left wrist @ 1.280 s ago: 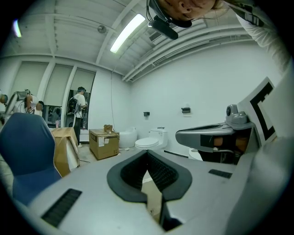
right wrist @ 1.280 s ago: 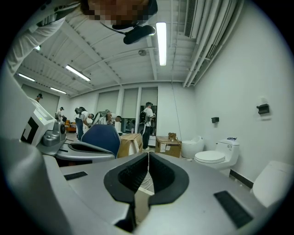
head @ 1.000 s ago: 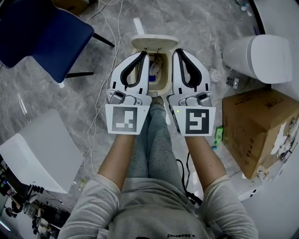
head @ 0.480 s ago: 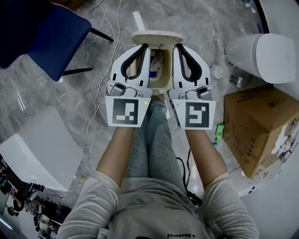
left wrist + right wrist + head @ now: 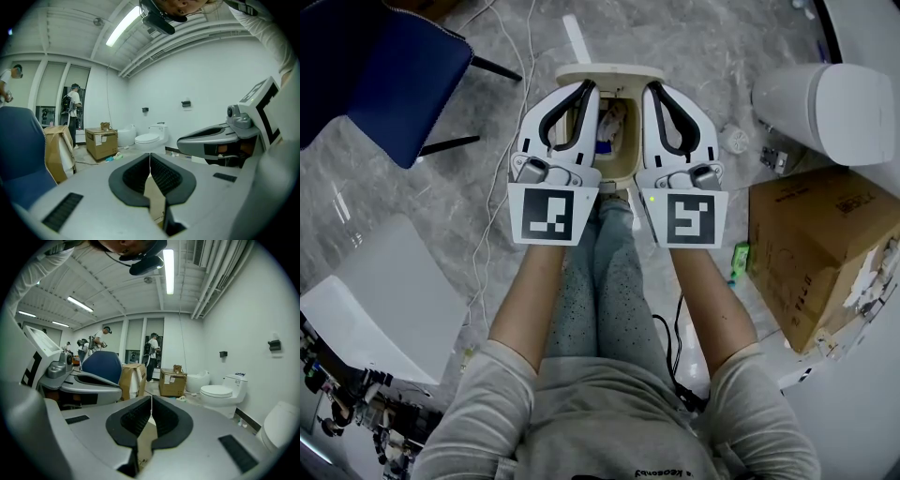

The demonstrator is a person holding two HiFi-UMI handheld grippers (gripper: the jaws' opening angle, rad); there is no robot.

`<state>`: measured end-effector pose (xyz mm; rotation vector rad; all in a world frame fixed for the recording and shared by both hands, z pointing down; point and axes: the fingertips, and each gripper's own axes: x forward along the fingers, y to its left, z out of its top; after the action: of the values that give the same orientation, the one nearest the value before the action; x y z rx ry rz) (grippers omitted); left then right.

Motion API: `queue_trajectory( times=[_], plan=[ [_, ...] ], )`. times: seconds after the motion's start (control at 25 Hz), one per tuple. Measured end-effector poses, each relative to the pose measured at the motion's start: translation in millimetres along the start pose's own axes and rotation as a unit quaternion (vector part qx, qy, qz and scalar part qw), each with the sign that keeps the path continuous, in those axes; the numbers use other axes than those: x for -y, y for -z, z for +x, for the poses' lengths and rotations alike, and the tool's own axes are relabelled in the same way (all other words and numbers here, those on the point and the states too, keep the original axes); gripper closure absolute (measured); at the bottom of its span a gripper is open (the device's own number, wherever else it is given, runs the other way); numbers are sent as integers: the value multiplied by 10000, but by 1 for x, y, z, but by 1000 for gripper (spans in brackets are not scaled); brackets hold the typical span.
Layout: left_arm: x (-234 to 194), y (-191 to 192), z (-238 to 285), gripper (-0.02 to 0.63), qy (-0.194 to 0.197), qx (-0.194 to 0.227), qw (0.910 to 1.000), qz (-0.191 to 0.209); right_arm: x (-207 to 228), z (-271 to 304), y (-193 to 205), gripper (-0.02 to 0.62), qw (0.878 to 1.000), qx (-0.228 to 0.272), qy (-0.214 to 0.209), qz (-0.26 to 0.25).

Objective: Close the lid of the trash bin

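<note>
Trash bin (image 5: 622, 167) is seen upper-ctr in the head view, open, w/ rubbish visible inside; its lid (image 5: 609, 73) is stood up at the bin's 12 o'clock edge. Left gripper (image 5: 585, 89) is held over the bin's 9 o'clock side and right gripper (image 5: 653, 89) over the 3 o'clock side, tips aimed at the lid; contact w/ it can't be told. Both jaw pairs are pressed together, nothing btwn them. The person's legs (image 5: 600, 281) are placed at 6 o'clock. Farther out, a blue chair (image 5: 384, 75) is found at 10, a white toilet (image 5: 825, 103) at 2, a cardboard box (image 5: 816, 253) at 4, cables (image 5: 500, 216) at 8.
</note>
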<state>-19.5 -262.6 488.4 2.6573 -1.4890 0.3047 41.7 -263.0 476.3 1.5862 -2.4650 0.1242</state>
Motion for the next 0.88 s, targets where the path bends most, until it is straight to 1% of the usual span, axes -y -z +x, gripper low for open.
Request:
queue_trajectory(
  times=[0.28, 0.4, 0.52, 0.56, 0.72, 0.8, 0.84, 0.88],
  plan=[
    [-2, 7, 7, 584, 74, -29, 9999, 80, 4, 5, 11, 561, 9998, -32, -130, -110],
    [-5, 11, 8, 584, 91, -74, 9999, 113, 3, 7, 15, 560, 9995, -74, -254, -159],
    [-5, 15, 14, 584, 170, -132, 9995, 233, 4, 11, 22, 560, 9989, -133, -403, -178],
    [-5, 16, 16, 584, 187, -140, 9995, 225, 5, 13, 24, 560, 9988, -147, -431, -190],
    [-8, 20, 17, 584, 155, -129, 9998, -21, 6, 15, 29, 559, 9982, -176, -541, -212],
    [-9, 21, 18, 583, 157, -152, 9998, -16, 5, 16, 30, 558, 9976, -185, -609, -282],
    [-10, 22, 19, 583, 174, -169, 9997, 17, 4, 16, 32, 554, 9972, -209, -658, -293],
    [-10, 24, 19, 582, 201, -205, 9996, 67, 3, 16, 34, 522, 9967, -253, -716, -277]
  ],
)
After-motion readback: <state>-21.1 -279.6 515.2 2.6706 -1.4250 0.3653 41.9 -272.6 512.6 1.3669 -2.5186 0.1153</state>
